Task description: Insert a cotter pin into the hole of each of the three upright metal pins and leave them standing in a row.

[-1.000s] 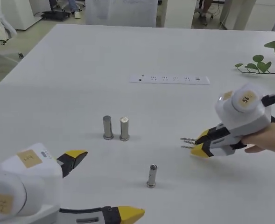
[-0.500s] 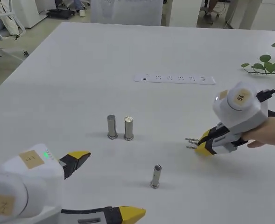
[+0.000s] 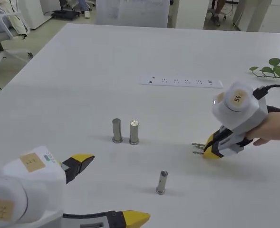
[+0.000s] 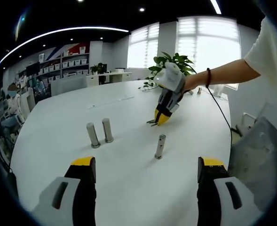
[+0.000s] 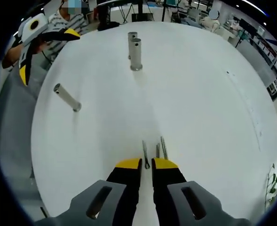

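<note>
1. A wide white desk (image 3: 82, 71) carries the work in an open office. A white power strip (image 3: 181, 81) lies flat at upper centre of the head view, a green plant (image 3: 273, 69) reaches in at the right edge, and an office chair (image 3: 6, 33) stands on the floor at upper left.
2. Two metal pins (image 3: 117, 130) stand upright just beside each other, a little left of centre in the head view (their sides are close, but I cannot tell if they touch).
3. The third metal pin (image 3: 162, 182) stands alone, also upright, lower and to the right of the pair, well apart from them.
4. The right claw (image 3: 207, 149) is at the right of the head view, low over the desk and pointing left. Its yellow-tipped jaws are nearly together and clamped on thin cotter pins (image 3: 198, 148), which stick out past the tips.
5. In the right gripper view, the cotter pins (image 5: 147, 153) show just ahead of the jaw tips, one of them in the narrow gap between the jaws. The paired pins are far ahead at the top.
6. The left claw (image 3: 112, 189) is at the lower left of the head view. Its jaws stand wide apart with nothing between them.
7. In the left gripper view, the third metal pin (image 4: 160, 146) is the nearest thing ahead of the jaws.
</note>
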Available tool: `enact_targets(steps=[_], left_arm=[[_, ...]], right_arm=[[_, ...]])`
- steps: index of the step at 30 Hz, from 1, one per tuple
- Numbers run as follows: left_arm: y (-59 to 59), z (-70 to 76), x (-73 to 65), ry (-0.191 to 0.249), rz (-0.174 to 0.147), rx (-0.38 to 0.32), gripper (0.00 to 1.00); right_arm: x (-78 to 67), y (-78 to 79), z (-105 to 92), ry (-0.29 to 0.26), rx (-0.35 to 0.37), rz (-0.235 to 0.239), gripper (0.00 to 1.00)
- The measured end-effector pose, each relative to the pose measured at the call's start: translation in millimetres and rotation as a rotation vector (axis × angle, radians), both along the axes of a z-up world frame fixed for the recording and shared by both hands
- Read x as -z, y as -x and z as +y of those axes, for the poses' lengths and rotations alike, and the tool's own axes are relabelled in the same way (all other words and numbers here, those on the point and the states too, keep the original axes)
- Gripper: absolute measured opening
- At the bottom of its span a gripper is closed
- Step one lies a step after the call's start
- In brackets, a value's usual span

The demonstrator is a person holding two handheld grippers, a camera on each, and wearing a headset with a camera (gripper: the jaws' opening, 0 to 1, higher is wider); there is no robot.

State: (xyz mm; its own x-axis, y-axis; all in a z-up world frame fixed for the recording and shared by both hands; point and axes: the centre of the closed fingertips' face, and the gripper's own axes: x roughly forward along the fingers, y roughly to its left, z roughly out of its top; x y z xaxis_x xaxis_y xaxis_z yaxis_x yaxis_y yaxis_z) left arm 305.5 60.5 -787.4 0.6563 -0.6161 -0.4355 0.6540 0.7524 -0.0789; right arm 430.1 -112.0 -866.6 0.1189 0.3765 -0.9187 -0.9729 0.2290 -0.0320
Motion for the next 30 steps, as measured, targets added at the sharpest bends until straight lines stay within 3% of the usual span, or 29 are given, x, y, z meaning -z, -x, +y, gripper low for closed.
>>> enact_targets(steps=[21, 30], left_arm=[[0.3, 1.1, -5.9, 0.023, -0.010, 0.001, 0.88], [2.7, 2.2, -6.4, 0.020, -0.009, 0.004, 0.88]], right_arm=[[1.5, -0.9, -1.4, 0.105, -0.101, -0.045, 0.04], [-3.2, -2.5, -3.2, 0.095, -0.090, -0.061, 0.02]])
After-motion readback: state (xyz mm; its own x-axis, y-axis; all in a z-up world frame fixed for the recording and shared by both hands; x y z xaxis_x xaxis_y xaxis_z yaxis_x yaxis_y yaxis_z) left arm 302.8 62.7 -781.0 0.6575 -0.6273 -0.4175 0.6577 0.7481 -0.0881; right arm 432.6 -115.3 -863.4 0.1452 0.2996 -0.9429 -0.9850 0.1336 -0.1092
